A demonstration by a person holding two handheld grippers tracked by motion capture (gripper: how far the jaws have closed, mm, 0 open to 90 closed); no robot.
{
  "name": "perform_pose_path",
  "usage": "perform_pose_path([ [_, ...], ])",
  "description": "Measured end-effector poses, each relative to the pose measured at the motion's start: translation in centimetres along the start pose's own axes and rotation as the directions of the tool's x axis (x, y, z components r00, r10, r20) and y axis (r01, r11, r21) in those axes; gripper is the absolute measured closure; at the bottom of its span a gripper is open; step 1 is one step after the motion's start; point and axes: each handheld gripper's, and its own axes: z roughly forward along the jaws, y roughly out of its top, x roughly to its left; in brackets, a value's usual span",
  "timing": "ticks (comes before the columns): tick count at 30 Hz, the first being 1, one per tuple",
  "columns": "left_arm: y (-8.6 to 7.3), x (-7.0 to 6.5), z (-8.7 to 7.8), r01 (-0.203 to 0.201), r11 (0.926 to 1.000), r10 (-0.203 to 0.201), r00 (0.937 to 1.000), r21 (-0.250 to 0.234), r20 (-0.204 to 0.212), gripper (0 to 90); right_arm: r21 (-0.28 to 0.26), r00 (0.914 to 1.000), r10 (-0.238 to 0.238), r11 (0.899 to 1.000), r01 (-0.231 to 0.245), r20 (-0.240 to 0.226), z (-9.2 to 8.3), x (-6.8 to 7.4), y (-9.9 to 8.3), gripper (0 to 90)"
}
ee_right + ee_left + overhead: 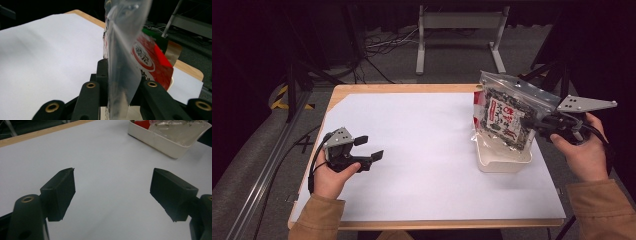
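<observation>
The right gripper (532,123) is clamping the side edge of a clear snack bag (506,112) and holding it upright over the white tray (503,161) that is sitting near the right edge of the table (402,89), on the white sheet (422,150) covering most of it. The bag's lower end is dipping into the tray, so the placing looks to me nearly done; what is left is lowering it fully and letting go. The left gripper (368,148) is resting near the left edge of the sheet, its jaws standing wide apart with nothing between them, taking no part for now. On the bag I am seeing a red and white label with a round white emblem and dark characters, but the writing is too small and blurred to read; the dark speckled contents are showing through the clear plastic.
</observation>
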Motion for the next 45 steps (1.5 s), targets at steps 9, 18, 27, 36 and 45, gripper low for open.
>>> perform_pose_path([
  [9, 0.0, -0.1, 0.2, 0.008, 1.0000, -0.008, 1.0000, 0.005, 0.003, 20.6, 0.030, 0.9999, -0.009, 1.000, 0.009, 0.005, 1.0, 0.1, -1.0, 75.8],
  [18, 0.0, -0.1, 0.2, 0.007, 1.0000, -0.007, 1.0000, 0.006, 0.001, 20.6, 0.058, 1.0000, -0.004, 0.998, 0.003, 0.006, 2.2, 0.1, -2.0, 75.7],
  [27, 0.0, -0.2, 0.3, 0.001, 1.0000, -0.001, 1.0000, 0.009, 0.006, 19.9, -0.070, 0.9971, 0.071, 0.995, -0.073, -0.025, 3.4, -1.4, -4.2, 75.6],
  [36, -0.1, -0.1, 0.4, 0.004, 0.9998, -0.004, 1.0000, 0.021, 0.006, 19.6, -0.143, 0.9885, 0.148, 0.978, -0.151, -0.033, 3.6, -1.9, -6.3, 75.5],
  [45, 0.0, -0.2, 0.7, 0.001, 0.9996, -0.001, 0.9999, 0.028, 0.013, 19.4, -0.133, 0.9840, 0.177, 0.975, -0.178, -0.019, 3.2, -1.9, -7.7, 75.3],
])
